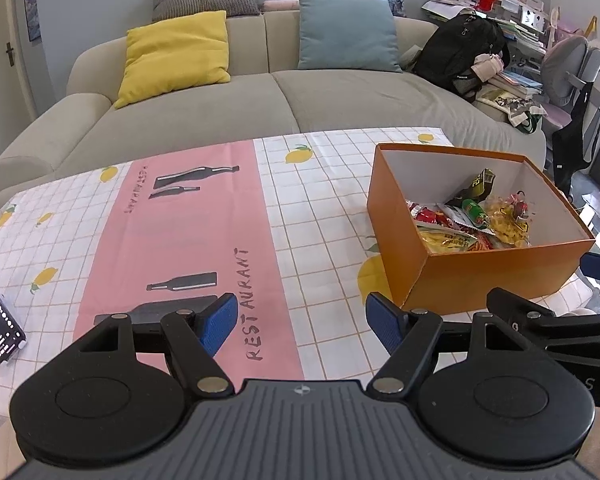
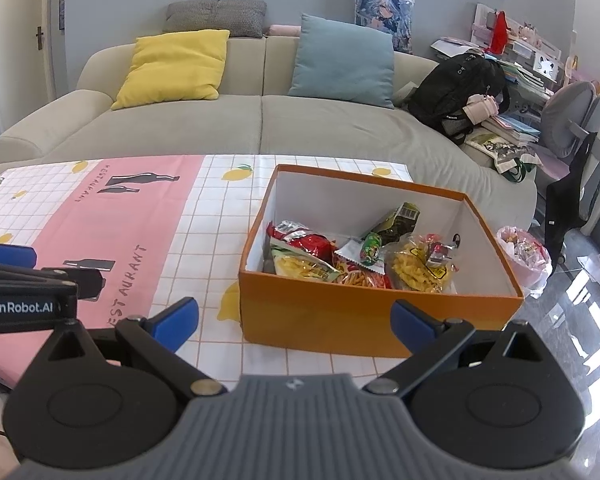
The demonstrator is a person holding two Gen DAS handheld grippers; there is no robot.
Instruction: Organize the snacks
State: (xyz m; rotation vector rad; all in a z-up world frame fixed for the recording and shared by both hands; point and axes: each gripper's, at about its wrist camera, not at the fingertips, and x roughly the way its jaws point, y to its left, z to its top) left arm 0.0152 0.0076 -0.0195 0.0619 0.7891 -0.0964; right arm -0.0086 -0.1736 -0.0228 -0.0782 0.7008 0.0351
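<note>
Since both grippers hover empty above the tablecloth [image 1: 308,208], little can be dropped at this moment; the risks lie in the next reach. The orange cardboard box [image 2: 340,316] sits on the cloth at the table's right end, its far corner close to the edge in the right wrist view. It is judged light, so a push from a finger against its wall could slide it, or ruck the loose cloth under it, and it could be tipped toward the floor. The snack packets [image 2: 364,264] are already gathered inside, heaped toward the near side: red and yellow bags, a clear bag of yellow crisps [image 2: 416,272], a dark green packet [image 2: 400,220] leaning up against the back. These are slippery and puffed, so a pinch on a bulge could slip off or burst a seal.

The left gripper [image 1: 300,324] is held with its blue pads spread apart, nothing between them, over the pink panel. The right gripper [image 2: 294,320] is likewise wide open and empty, just before the box's near wall. The two tools are close side by side and could be knocked together.

Beyond the table, a sofa [image 1: 284,96] is seen, and a pink plastic bag [image 2: 524,256] on the floor beside the box end. A phone [image 1: 0,332] lies at the left edge, clear of the work.
</note>
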